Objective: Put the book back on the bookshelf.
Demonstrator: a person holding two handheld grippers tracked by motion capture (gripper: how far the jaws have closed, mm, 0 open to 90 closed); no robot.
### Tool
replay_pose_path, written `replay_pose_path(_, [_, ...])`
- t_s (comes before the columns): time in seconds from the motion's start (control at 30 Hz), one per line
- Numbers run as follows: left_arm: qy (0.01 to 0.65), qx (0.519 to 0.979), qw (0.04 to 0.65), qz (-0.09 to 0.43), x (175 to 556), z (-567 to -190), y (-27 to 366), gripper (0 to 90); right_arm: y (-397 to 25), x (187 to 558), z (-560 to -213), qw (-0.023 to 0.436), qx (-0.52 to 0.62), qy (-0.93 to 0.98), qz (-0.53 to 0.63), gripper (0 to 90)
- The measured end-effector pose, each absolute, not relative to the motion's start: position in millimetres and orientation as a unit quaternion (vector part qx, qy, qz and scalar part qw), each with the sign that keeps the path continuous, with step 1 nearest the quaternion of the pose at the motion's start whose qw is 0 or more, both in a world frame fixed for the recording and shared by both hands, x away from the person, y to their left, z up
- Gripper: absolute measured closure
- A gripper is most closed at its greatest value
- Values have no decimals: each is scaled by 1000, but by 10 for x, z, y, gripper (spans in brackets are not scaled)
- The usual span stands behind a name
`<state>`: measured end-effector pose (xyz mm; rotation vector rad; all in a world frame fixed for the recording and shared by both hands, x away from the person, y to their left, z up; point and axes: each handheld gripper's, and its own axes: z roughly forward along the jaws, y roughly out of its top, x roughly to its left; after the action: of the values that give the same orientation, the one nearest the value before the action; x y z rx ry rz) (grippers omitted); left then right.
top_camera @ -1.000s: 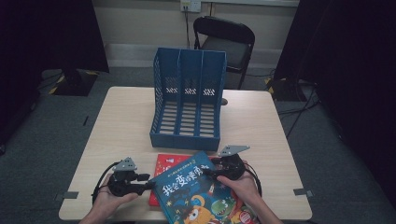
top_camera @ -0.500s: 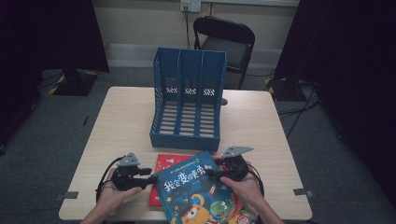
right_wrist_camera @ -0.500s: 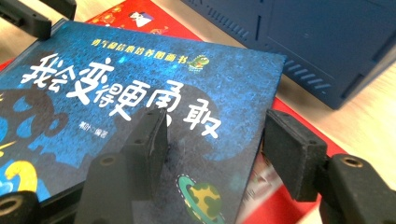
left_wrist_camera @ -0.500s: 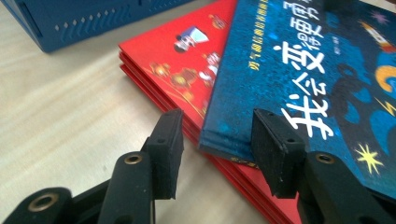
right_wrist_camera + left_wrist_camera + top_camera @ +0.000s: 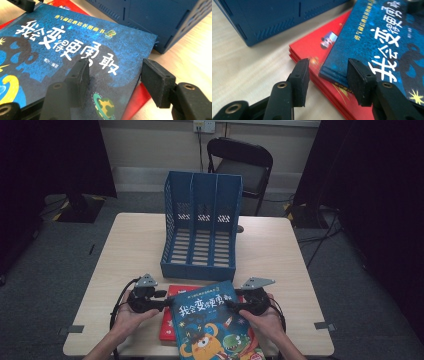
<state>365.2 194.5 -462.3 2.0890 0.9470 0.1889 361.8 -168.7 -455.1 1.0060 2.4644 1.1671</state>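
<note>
Blue book point(image 5: 212, 327) lies skewed atop red book point(image 5: 168, 320) at the bench's point(image 5: 130, 250) near edge, just short of the file rack point(image 5: 200, 232). Left gripper point(image 5: 167, 303) jaws spread, straddling its left edge. Right gripper point(image 5: 228, 304) jaws spread over its right edge. Cover: white characters, cartoon monster. Bare bench either side.

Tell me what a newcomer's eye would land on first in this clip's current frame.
Probably the blue picture book with white characters and a cartoon monster, lying at the table's near edge on top of a red book. The left claw and right claw flank it from either side, both open around its edges. Behind them a blue three-slot file rack stands mid-table.
</note>
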Motion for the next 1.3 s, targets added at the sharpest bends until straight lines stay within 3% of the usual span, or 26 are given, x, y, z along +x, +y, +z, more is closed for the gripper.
replay_pose_path(0.6, [410, 808, 412, 97, 4033, -4631, 1715, 599, -1855, 3585, -4558, 132, 369, 828, 402, 393])
replay_pose_path(0.97, [393, 811, 431, 54, 3723, -4587, 1789, 578, -1909, 3610, -4582, 112, 378, 821, 412, 367])
replay_pose_path(1.03, [385, 817, 427, 54, 3644, -4598, 1788, 560, -1906, 3610, -4592, 107, 376, 823, 413, 308])
replay_pose_path(1.3, [366, 812, 453, 33, 3548, -4682, 1753, 503, -1864, 3593, -4611, 104, 374, 823, 414, 207])
